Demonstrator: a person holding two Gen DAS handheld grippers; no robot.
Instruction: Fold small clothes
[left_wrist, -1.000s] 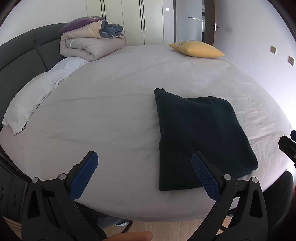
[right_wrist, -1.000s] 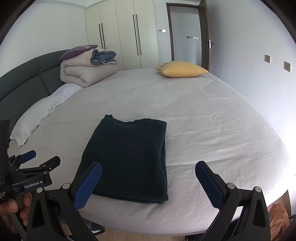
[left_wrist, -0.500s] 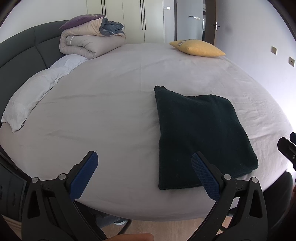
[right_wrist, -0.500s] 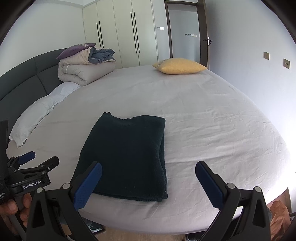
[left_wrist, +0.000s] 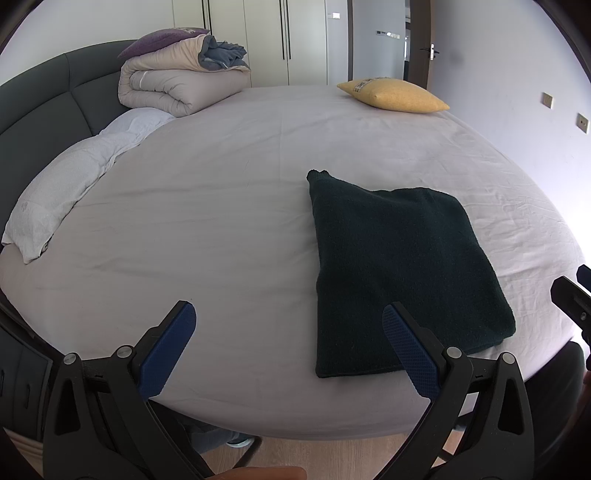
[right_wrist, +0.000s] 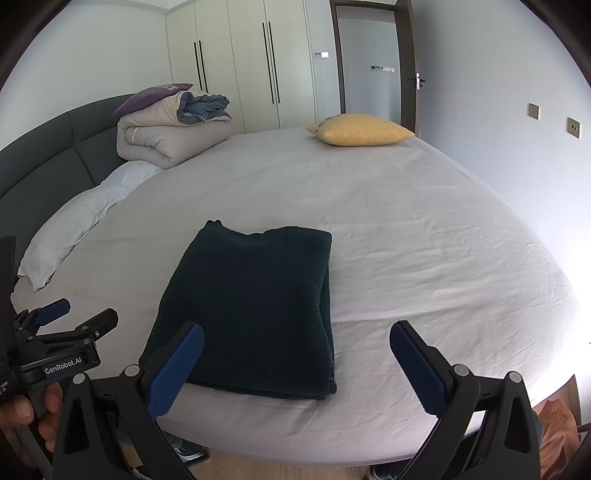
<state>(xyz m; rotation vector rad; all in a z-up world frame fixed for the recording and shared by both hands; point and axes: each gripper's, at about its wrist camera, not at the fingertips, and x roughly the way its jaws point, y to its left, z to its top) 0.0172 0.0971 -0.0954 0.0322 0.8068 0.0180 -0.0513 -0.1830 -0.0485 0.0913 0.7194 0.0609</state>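
A dark green knitted garment (left_wrist: 402, 269) lies folded into a flat rectangle on the round bed, near its front edge; it also shows in the right wrist view (right_wrist: 255, 314). My left gripper (left_wrist: 288, 332) is open and empty, held off the bed's front edge, left of the garment. It also shows at the left of the right wrist view (right_wrist: 79, 317). My right gripper (right_wrist: 297, 350) is open and empty, just before the garment's near right corner, not touching it.
The bed sheet (left_wrist: 221, 192) is light grey. A folded duvet stack (left_wrist: 181, 85) and white pillows (left_wrist: 66, 184) lie at the back left by the dark headboard. A yellow cushion (left_wrist: 395, 96) lies at the far edge. Wooden floor (right_wrist: 295, 469) shows below the bed.
Both grippers have drawn back and tilted slightly, so the bed and garment sit a little lower in view. The garment has not moved. Both stay open.
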